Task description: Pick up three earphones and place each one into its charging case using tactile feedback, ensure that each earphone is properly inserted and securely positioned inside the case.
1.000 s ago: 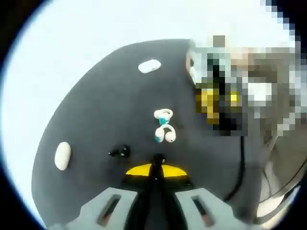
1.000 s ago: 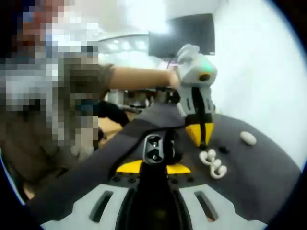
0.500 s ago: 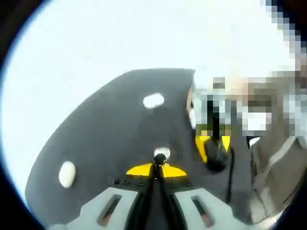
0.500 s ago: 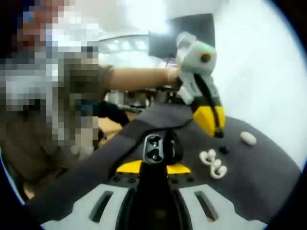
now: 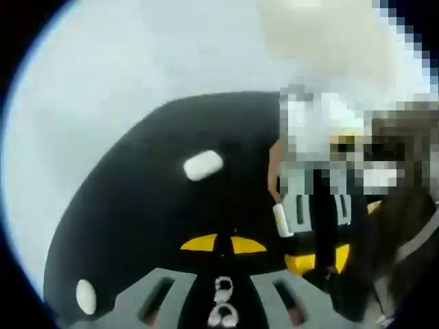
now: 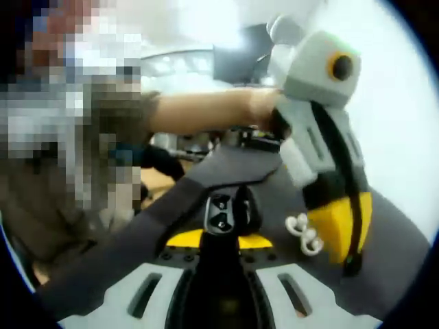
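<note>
Between the closed jaws of the right gripper [image 6: 221, 226] a black case [image 6: 221, 214] is clamped; the left gripper [image 6: 350, 257] is held closed above the mat [image 6: 384, 274].

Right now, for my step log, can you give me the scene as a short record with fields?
surface: dark mat
left hand-held gripper: jaws together, load unclear
right hand-held gripper: shut on black case
white earphones: lying on the mat
white cases: two on the mat, well apart
</note>
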The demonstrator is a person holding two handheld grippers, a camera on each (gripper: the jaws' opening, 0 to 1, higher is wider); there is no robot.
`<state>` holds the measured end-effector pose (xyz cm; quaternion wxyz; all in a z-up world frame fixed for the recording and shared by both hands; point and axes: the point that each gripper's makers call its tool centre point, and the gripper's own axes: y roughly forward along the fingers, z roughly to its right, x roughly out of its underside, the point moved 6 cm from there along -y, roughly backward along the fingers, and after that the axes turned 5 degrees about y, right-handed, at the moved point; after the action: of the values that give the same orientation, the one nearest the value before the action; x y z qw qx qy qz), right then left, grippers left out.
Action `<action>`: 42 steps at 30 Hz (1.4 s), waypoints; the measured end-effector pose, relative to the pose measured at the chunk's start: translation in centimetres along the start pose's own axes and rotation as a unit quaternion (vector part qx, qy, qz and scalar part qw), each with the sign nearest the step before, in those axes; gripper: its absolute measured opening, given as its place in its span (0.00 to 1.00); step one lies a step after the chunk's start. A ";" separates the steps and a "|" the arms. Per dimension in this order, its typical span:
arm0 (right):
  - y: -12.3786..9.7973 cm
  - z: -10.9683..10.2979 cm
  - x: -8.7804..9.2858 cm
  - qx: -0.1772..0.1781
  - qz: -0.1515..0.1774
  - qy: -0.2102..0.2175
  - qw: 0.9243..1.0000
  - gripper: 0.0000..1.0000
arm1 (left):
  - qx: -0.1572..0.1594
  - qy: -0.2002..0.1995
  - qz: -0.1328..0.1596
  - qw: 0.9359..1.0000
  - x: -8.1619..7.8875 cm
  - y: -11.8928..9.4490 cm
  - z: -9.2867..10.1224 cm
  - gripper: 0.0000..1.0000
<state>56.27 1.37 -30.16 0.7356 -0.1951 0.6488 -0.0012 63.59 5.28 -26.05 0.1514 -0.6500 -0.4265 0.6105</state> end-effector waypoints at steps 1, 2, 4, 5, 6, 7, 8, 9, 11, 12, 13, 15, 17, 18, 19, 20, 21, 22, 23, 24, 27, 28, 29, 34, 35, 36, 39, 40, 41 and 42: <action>0.0 0.0 0.0 0.000 0.000 0.000 1.000 0.18 | 0.000 0.002 -0.005 1.000 0.1 0.4 0.2 0.03; 0.0 0.0 0.0 0.000 0.000 -0.001 1.000 0.18 | 0.004 0.003 -0.007 1.000 0.2 0.7 0.4 0.03; 0.1 0.0 0.0 0.000 0.000 -0.001 1.000 0.18 | 0.011 0.004 -0.016 1.000 0.4 1.2 0.8 0.03; 0.1 0.0 0.0 0.000 0.000 -0.001 1.000 0.18 | 0.015 0.008 -0.021 1.000 0.6 1.4 1.1 0.03; 0.1 -0.1 -0.1 0.000 0.000 -0.001 1.000 0.18 | 0.017 0.009 -0.024 1.000 0.7 1.5 1.2 0.03; 0.2 -0.1 -0.1 0.000 0.000 -0.001 1.000 0.18 | 0.016 0.010 -0.027 0.999 0.8 1.6 1.4 0.03; 0.2 -0.1 -0.1 0.000 0.000 -0.001 1.000 0.18 | 0.015 0.010 -0.026 0.999 0.9 1.5 1.4 0.03; 0.2 -0.1 -0.1 0.000 0.000 -0.001 1.000 0.18 | 0.015 0.010 -0.024 1.000 0.9 1.5 1.4 0.03; 0.3 -0.1 -0.1 0.000 0.000 -0.001 1.000 0.18 | 0.017 0.009 -0.021 1.000 0.9 1.4 1.5 0.03; 0.3 -0.1 -0.1 0.000 0.000 -0.001 1.000 0.18 | 0.018 0.008 -0.019 1.000 1.0 1.3 1.5 0.03; 0.3 -0.1 -0.1 0.000 0.000 -0.001 1.000 0.18 | 0.016 0.007 -0.017 1.000 1.0 1.3 1.6 0.03; 0.3 -0.1 -0.1 0.000 0.000 -0.001 1.000 0.18 | 0.013 0.017 -0.012 1.000 1.1 1.2 1.6 0.04; 0.3 -0.2 -0.2 0.000 0.000 -0.001 1.000 0.18 | 0.016 0.024 -0.009 1.000 1.1 0.6 1.3 0.13; 0.3 -0.2 -0.2 0.001 0.000 -0.001 1.000 0.18 | 0.022 0.006 0.004 1.000 0.9 0.0 1.1 0.17; 0.3 -0.2 -0.2 0.001 0.000 -0.001 1.000 0.18 | 0.024 -0.011 0.016 1.000 0.8 -0.8 0.7 0.16; 0.3 -0.2 -0.2 0.001 0.000 -0.001 1.000 0.18 | 0.015 -0.018 0.024 0.999 0.8 -1.8 0.0 0.16; 0.3 -0.2 -0.2 0.001 0.000 -0.001 1.000 0.18 | -0.001 -0.019 0.030 0.999 0.9 -2.9 -0.9 0.16; 0.3 -0.2 -0.2 0.001 0.000 -0.002 1.000 0.18 | -0.018 -0.020 0.031 0.999 1.2 -4.0 -1.9 0.16; 0.3 -0.2 -0.2 0.000 0.000 -0.002 1.000 0.18 | -0.036 -0.022 0.029 0.999 1.7 -5.1 -2.8 0.16; 0.3 -0.2 -0.2 0.000 0.000 -0.002 1.000 0.18 | -0.056 -0.024 0.024 0.998 2.3 -6.1 -3.8 0.15; 0.3 -0.1 -0.2 0.000 0.000 -0.002 1.000 0.18 | -0.112 -0.022 -0.003 0.994 5.3 -8.9 -6.5 0.13; 0.3 -0.1 -0.2 0.000 0.000 -0.001 1.000 0.18 | -0.115 -0.025 -0.009 0.993 5.9 -9.2 -6.8 0.13; 0.3 -0.1 -0.2 0.000 0.000 -0.002 1.000 0.18 | -0.113 -0.024 -0.012 0.993 6.7 -9.4 -7.0 0.12; 0.2 -0.1 -0.2 -0.001 0.001 -0.001 1.000 0.18 | -0.081 -0.027 -0.038 0.996 9.4 -9.2 -5.8 0.12; 0.2 -0.1 -0.2 -0.002 0.001 -0.001 1.000 0.18 | -0.073 -0.020 -0.043 0.996 9.6 -9.0 -5.4 0.12; 0.2 -0.1 -0.2 -0.002 0.001 0.000 1.000 0.18 | -0.068 -0.022 -0.046 0.996 9.7 -8.7 -5.1 0.12; 0.2 -0.1 -0.2 -0.002 0.001 0.000 1.000 0.18 | -0.061 -0.041 -0.054 0.996 9.4 -8.0 -4.7 0.12; 0.2 -0.1 -0.2 -0.002 0.001 0.000 1.000 0.18 | -0.061 -0.053 -0.050 0.995 9.2 -7.7 -4.6 0.12; 0.2 -0.1 -0.2 -0.002 0.001 -0.001 1.000 0.18 | -0.054 -0.069 -0.047 0.995 9.0 -7.4 -4.4 0.13; 0.2 -0.1 -0.2 -0.002 0.001 -0.001 1.000 0.18 | -0.051 -0.085 -0.042 0.994 8.8 -7.1 -4.3 0.14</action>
<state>56.07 1.52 -30.07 0.7360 -0.1955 0.6481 0.0010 63.95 17.34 -25.94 0.1071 -0.5837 -0.4955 0.6343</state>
